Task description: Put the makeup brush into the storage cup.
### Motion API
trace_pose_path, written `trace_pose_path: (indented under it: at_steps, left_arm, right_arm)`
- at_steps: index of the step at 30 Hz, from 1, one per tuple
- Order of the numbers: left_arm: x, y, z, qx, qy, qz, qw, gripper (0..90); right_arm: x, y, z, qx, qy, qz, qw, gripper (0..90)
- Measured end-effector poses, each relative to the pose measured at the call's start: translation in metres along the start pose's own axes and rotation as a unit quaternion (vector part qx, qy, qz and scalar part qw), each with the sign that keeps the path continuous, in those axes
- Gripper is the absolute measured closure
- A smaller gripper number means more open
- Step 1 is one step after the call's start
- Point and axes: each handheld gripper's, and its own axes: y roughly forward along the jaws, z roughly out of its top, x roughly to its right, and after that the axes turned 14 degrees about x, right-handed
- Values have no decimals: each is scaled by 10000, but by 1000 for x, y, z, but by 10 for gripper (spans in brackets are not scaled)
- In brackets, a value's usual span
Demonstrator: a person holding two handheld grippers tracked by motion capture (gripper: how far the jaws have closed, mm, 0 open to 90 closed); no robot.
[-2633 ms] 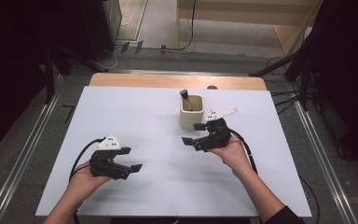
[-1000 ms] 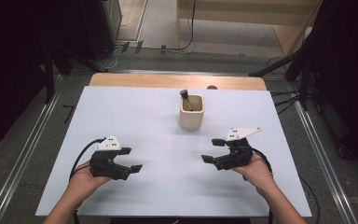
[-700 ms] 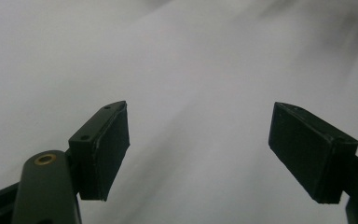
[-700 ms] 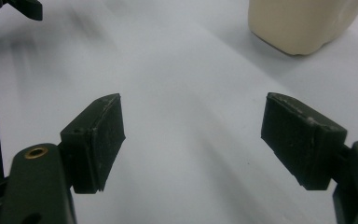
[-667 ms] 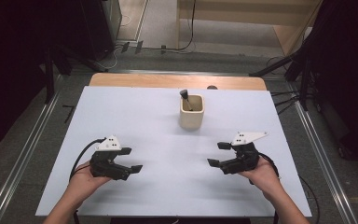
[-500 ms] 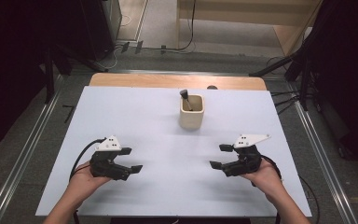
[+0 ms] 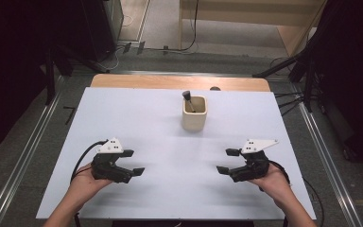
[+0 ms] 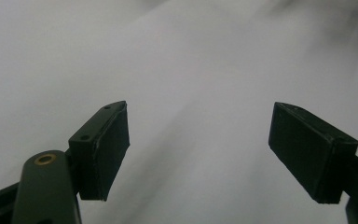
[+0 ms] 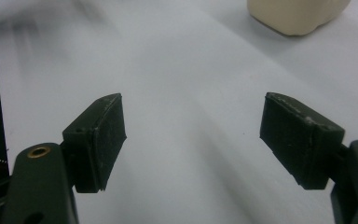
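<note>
A cream cup (image 7: 194, 117) stands upright at the middle back of the white table top (image 7: 137, 113), and a dark-handled tool (image 7: 187, 97) leans inside it. My left gripper (image 7: 133, 161) rests low at the near left, held in a hand, jaws wide apart and empty. At the near right my right gripper (image 7: 226, 161) points left, also open and empty. In the left gripper view the left gripper (image 8: 198, 112) has only bare white surface between its pads. In the right gripper view the right gripper (image 9: 192, 100) faces the cup's base (image 9: 298, 16) far off.
A wooden strip (image 7: 170, 82) runs along the table's far edge, with a small dark object (image 7: 214, 88) on it. Metal rails (image 7: 326, 156) flank both sides. Dark equipment and cables stand on the floor behind.
My right gripper has drawn back from beside the cup to the near right of the table, its jaws empty throughout. The left gripper and the cup have kept still.
</note>
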Motion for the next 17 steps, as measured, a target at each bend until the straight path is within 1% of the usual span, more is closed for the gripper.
trace_pose_path:
  at_steps: [2,7,9,17]
  left_arm:
    - [0,0,0,9,4,-8,10000,210]
    - [0,1,0,6,22,-25,10000,210]
    - [0,1,0,-8,38,-31,10000,210]
    - [0,1,0,-3,36,-34,10000,210]
  right_arm:
    - [2,-1,-1,41,-34,-9,10000,234]
    - [4,-1,-3,-9,40,-39,10000,234]
    - [5,0,-3,-6,9,-23,10000,234]
    - [6,1,-4,-42,4,10,10000,234]
